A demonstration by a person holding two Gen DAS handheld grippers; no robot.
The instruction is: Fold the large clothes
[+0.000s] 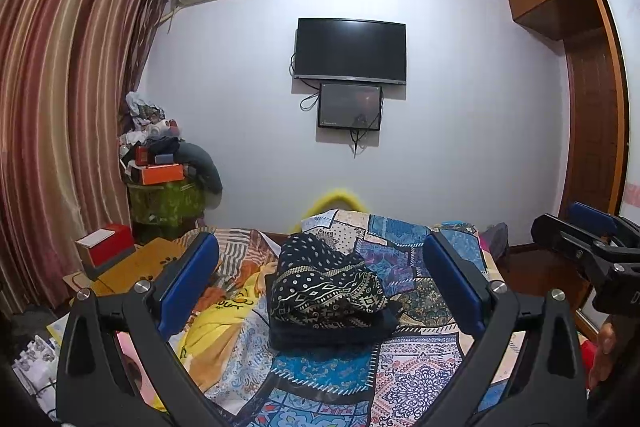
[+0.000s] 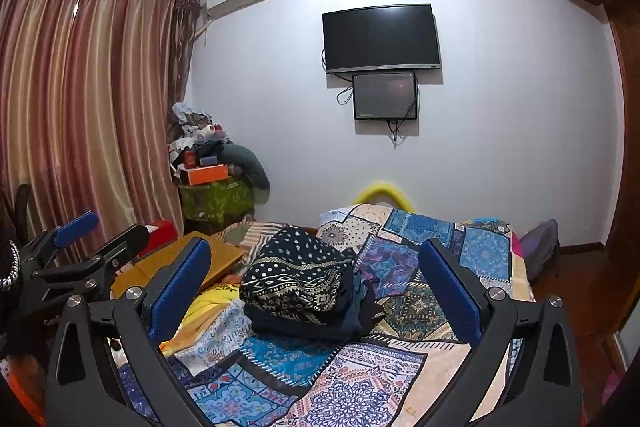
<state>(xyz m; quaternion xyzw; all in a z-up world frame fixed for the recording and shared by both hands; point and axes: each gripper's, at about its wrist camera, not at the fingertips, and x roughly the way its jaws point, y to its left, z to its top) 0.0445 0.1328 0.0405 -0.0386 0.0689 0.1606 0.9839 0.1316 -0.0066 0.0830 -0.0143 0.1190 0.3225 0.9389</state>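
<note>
A folded stack of dark clothes (image 1: 326,297), topped by a navy garment with white dots and cream bands, lies on the patchwork bedspread (image 1: 404,367). It also shows in the right wrist view (image 2: 304,287), on the bedspread (image 2: 360,379). My left gripper (image 1: 320,279) is open and empty, held above the bed short of the stack. My right gripper (image 2: 316,283) is open and empty, likewise short of the stack. The right gripper appears at the right edge of the left wrist view (image 1: 588,247). The left gripper appears at the left edge of the right wrist view (image 2: 76,251).
A yellow garment (image 1: 224,311) lies on the bed left of the stack. A red and white box (image 1: 106,247) and a wooden board (image 2: 180,263) sit at the left. A cluttered green stand (image 1: 168,203) is by the curtain. A wardrobe (image 1: 592,75) stands at the right.
</note>
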